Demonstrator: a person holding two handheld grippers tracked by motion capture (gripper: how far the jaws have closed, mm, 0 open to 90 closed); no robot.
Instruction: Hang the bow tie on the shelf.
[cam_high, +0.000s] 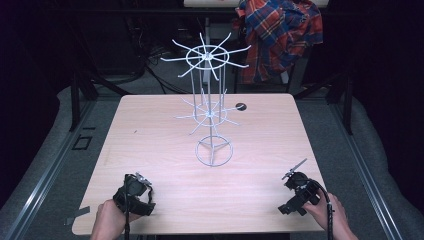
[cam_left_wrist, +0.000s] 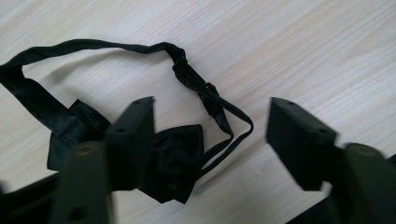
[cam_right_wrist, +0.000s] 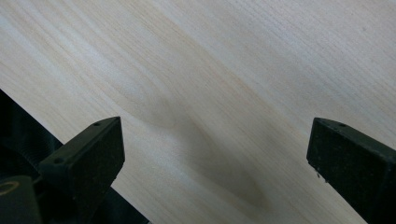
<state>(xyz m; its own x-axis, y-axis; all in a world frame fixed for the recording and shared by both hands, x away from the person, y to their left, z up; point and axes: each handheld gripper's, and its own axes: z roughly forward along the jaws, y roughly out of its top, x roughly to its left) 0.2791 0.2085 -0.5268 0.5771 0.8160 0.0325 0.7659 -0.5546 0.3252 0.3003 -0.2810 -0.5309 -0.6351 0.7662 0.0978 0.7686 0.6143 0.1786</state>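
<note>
A black bow tie (cam_left_wrist: 175, 161) with a thin looped strap (cam_left_wrist: 93, 44) lies flat on the wooden table (cam_high: 165, 120) near its front left. My left gripper (cam_left_wrist: 210, 107) hovers just over it, open; its left jaw covers part of the bow and nothing is clamped. In the high view a hand holds the left gripper (cam_high: 135, 191) low over the table. My right gripper (cam_right_wrist: 215, 126) is open above bare wood near the front right edge, seen as the right gripper (cam_high: 298, 190) in the high view. A white wire hook rack (cam_high: 210, 112) with two tiers stands mid-table.
A plaid shirt (cam_high: 280, 30) hangs behind the table's far edge. A small dark hole (cam_high: 241, 106) sits in the tabletop right of the rack. The table edge and dark floor (cam_right_wrist: 18, 135) show at the lower left of the right gripper view.
</note>
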